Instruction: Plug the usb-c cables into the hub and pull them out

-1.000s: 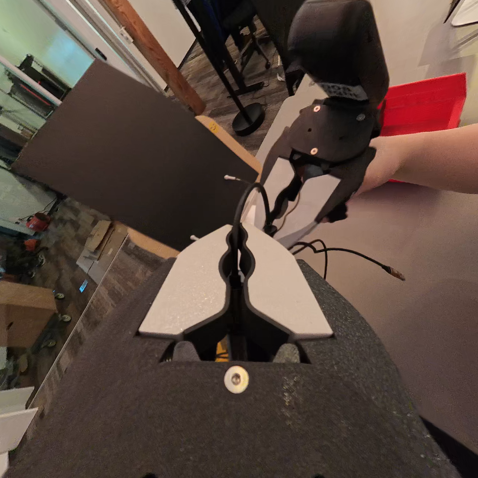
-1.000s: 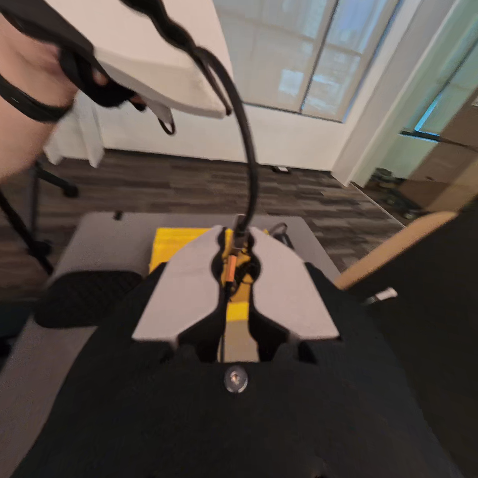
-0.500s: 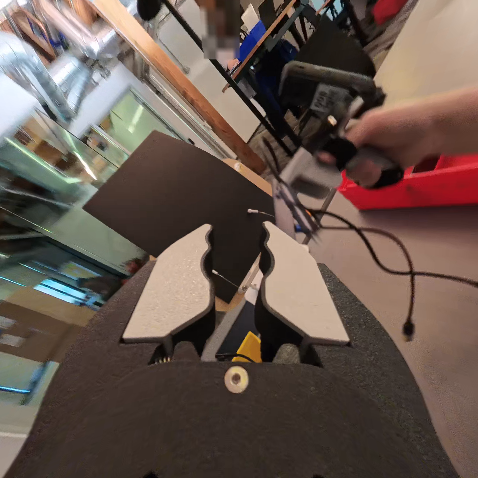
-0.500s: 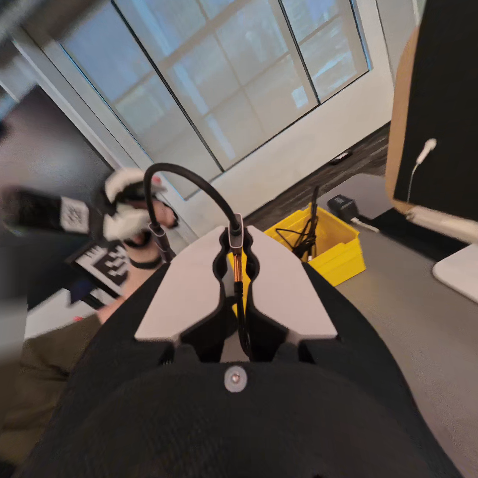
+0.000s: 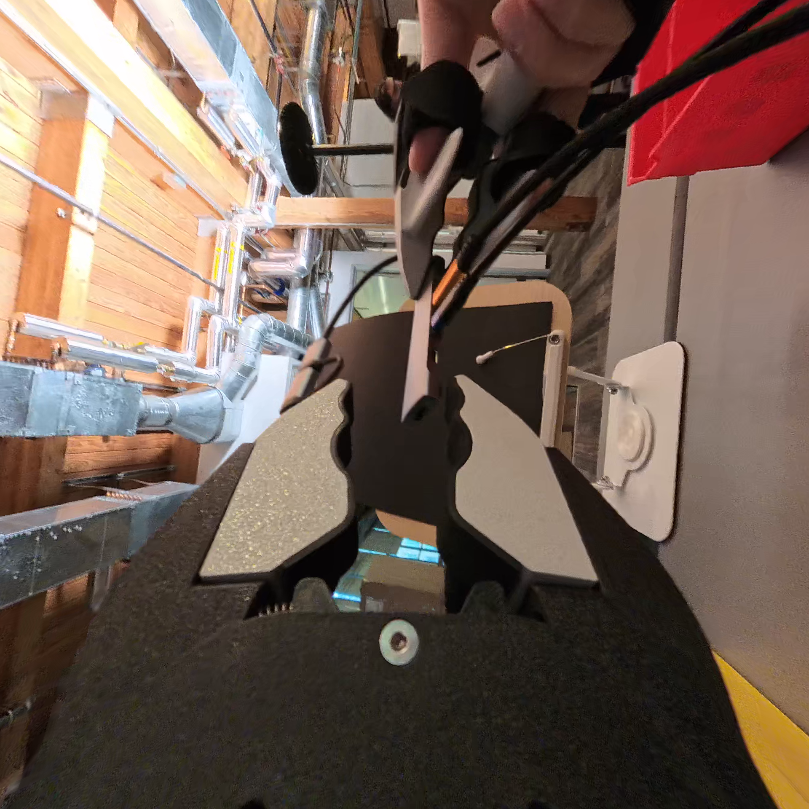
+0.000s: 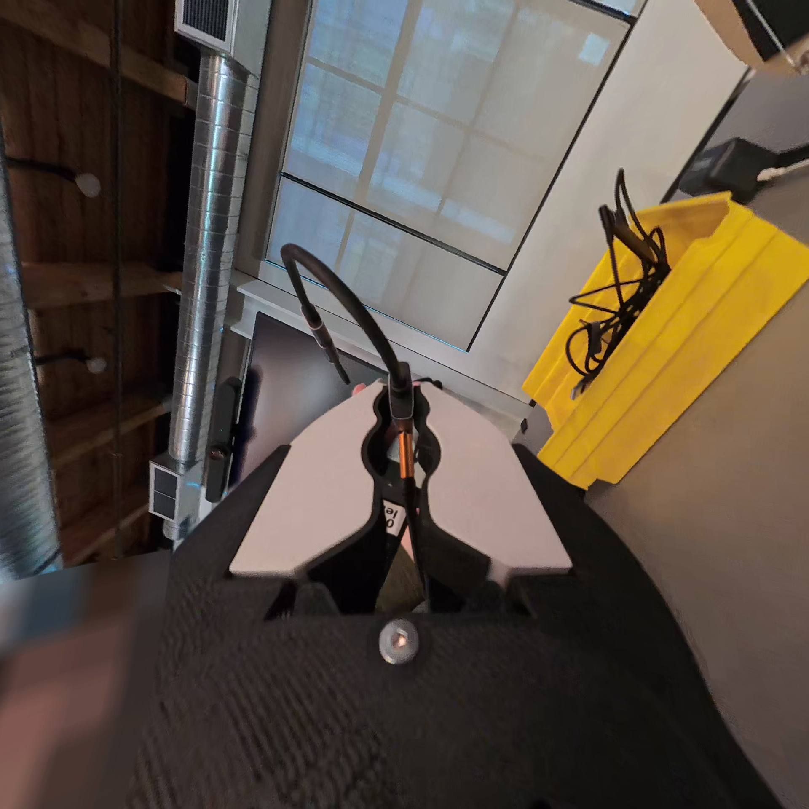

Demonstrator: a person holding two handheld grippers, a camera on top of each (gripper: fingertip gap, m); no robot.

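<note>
between the right gripper's [image 6: 400,396] clenched fingers sits the hub [image 6: 400,405], an orange-collared usb-c cable [image 6: 405,455] plugged in behind and its black lead [image 6: 332,297] arching ahead. only the left wrist view shows the gripping hand [image 5: 525,39] overhead and a red bin [image 5: 722,96]; the yellow bin [image 6: 683,332] of cables shows best from the right. left gripper [image 5: 400,396] spread wide, holding nothing.

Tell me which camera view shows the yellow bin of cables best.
The right wrist view: the yellow bin sits in full on the table at right, tilted, with tangled black cables inside. The left wrist view shows only a yellow strip at the lower right edge, probably the same bin, with no cables visible.
</note>
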